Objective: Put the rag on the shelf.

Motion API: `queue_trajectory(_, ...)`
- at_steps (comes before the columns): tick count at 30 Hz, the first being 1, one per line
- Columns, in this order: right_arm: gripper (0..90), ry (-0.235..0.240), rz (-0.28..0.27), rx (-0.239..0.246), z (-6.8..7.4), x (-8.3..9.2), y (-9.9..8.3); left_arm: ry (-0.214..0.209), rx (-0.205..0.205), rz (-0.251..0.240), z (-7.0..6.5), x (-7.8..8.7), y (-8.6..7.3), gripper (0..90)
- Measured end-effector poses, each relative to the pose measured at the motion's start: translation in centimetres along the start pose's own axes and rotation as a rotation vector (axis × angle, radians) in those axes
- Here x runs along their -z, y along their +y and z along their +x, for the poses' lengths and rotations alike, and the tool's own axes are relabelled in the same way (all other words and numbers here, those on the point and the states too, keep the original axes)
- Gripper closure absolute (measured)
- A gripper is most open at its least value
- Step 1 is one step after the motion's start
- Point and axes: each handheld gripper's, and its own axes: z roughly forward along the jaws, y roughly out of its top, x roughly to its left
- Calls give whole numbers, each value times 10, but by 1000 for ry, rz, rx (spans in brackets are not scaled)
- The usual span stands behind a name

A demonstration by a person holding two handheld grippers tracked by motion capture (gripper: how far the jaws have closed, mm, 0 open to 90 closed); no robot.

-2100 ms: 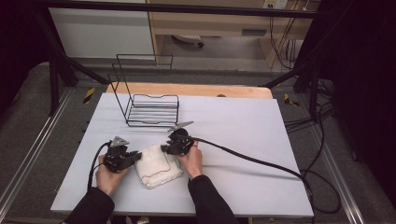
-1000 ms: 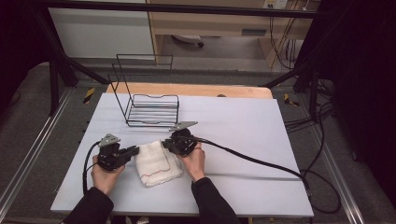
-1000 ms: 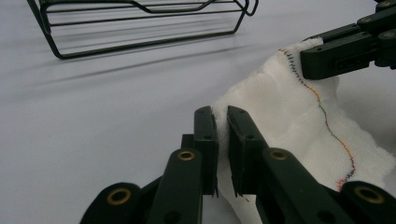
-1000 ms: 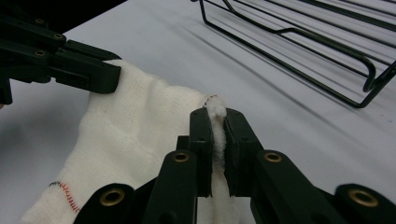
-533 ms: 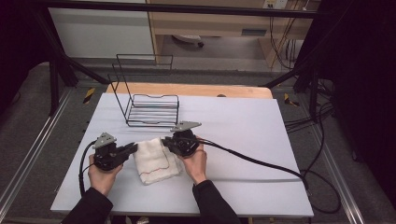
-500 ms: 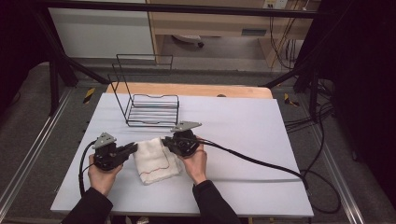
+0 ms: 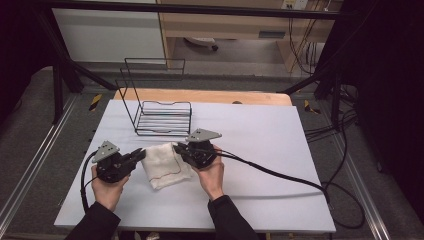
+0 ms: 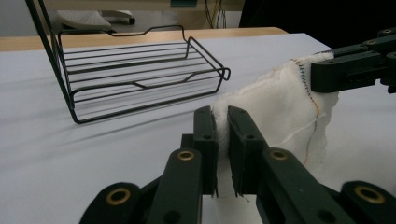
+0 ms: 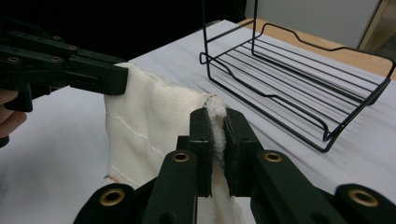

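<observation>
Cloth [image 7: 164, 165], white with a thin red stitched line, sits lower centre of the high view, stretched between both tongs above the white desk [image 7: 260, 130]. Left tongs [image 7: 136, 157] clamp its left top corner; in the left gripper view the fabric [image 8: 280, 116] is pinched tight between the two black jaws. Right tongs [image 7: 181, 151] clamp the opposite top corner, jaws nearly together on a bunched fold [image 9: 215, 116] in the right gripper view. Cloth hangs from the two grips; whether its lower edge touches the desk, cannot tell. Black wire rack [image 7: 162, 117] stands just beyond, upper centre-left, apart from the cloth. Right cable [image 7: 280, 175] trails to lower right.
</observation>
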Motion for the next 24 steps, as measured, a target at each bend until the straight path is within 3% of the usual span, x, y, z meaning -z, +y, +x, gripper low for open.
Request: queue_trajectory(24,829,-16,-162,28,6,28,17,-11,-22,-142,-12,15,20,821)
